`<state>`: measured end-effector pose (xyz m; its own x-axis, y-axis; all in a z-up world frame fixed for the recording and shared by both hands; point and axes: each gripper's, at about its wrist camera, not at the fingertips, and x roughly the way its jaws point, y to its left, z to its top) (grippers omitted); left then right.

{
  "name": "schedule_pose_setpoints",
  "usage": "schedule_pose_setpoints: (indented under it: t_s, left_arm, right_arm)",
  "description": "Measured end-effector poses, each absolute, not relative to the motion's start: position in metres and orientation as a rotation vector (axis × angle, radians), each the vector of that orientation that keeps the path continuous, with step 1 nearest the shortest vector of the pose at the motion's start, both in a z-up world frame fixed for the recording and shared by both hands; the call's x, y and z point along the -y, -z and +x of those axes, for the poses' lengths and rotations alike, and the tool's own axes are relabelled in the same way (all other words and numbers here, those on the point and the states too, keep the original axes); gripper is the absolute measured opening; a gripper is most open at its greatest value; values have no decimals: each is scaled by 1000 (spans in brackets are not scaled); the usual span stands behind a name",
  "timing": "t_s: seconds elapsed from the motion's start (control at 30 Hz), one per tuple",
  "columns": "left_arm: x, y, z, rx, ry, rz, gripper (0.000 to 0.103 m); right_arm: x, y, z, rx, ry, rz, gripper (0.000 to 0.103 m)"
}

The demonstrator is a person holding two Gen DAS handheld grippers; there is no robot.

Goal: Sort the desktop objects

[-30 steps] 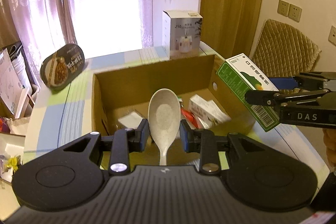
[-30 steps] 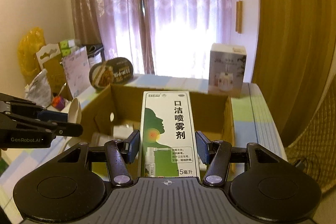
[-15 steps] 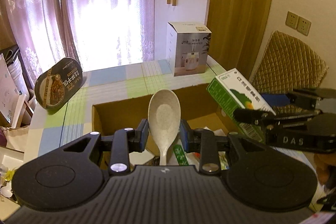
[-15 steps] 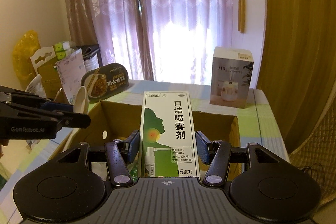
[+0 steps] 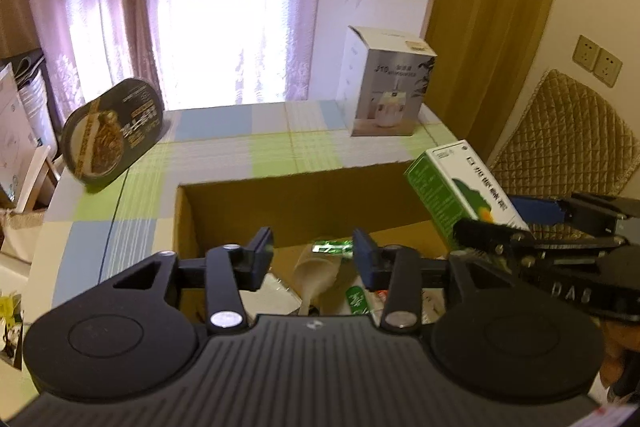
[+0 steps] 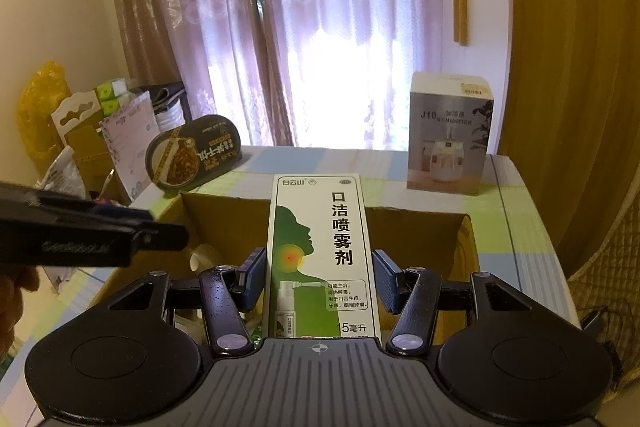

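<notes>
My left gripper stands open above the open cardboard box. A pale spoon lies loose inside the box beneath it, among a green wrapper and other small packs. In the right wrist view the spoon shows in the box's left corner, under the left gripper. My right gripper is shut on a tall green-and-white spray box, held upright over the cardboard box. From the left wrist view this spray box hangs tilted over the carton's right wall.
A white humidifier box stands at the table's back right. An oval dark food tub leans at the back left. A quilted chair is beyond the right edge. Bags and papers crowd the left side.
My left gripper has opened and the spoon has dropped from it into the cardboard box. The right gripper keeps the spray box and has risen slightly.
</notes>
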<state>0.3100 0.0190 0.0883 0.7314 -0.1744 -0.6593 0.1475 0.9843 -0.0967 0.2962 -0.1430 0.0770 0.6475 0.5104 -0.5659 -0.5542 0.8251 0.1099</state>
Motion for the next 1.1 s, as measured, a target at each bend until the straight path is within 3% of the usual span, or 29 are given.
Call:
schedule_pose_setpoints:
  t_s: [0.27,0.5,0.57,0.7,0.77,1.1]
  left_arm:
    - [-33,-80,286,-725,146,-55,51]
    - [-37,-81,255,-697,107,-52,72]
    - [-36,-82,244,-689,97,-54,85]
    - [-29,-83,218,-666,62,-55,101]
    - [-26,-82,206,-664,44,-57,102]
    - [-17,-78,154,-708,3,-145,102]
  right_arm:
    - [146,-69,302,-635,-600,-19,54]
    - [159,-76,288,-611,-599,11,73]
    - [166,-78,279,-609,-591,15,79]
    - [184,-80,255,-602,-546,29,96]
    - [189,-81,243,-606,-533,6,101]
    - [214,-79,176,-657,-534,-39,101]
